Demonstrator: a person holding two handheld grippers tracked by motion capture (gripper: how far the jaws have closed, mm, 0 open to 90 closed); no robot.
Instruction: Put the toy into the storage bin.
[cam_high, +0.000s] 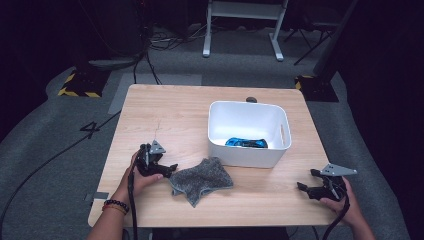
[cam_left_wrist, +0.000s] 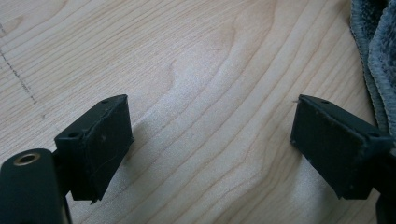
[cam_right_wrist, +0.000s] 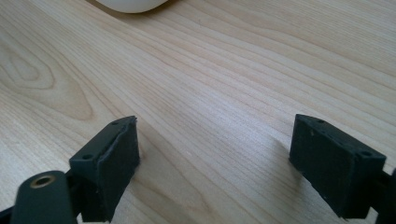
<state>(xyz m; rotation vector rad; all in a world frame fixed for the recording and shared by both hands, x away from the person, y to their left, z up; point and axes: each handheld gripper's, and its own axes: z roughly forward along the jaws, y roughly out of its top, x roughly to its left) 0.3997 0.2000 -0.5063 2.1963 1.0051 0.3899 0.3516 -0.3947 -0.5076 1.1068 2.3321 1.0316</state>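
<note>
Both tools (cam_high: 170, 169) (cam_high: 303, 184) rest open beside grey cloth (cam_high: 202, 179).

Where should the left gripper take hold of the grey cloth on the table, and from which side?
Probably at the near-left edge of the grey cloth. It lies crumpled beside the open left gripper, with a raised fold there. Come from the left, low over the table, jaws astride the fold.

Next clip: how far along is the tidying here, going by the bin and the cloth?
A blue item already lies in the white bin. Nothing is in hand: the left gripper and right gripper rest open on the table. The grey cloth lies beside the left gripper's jaws, not yet gripped.
</note>
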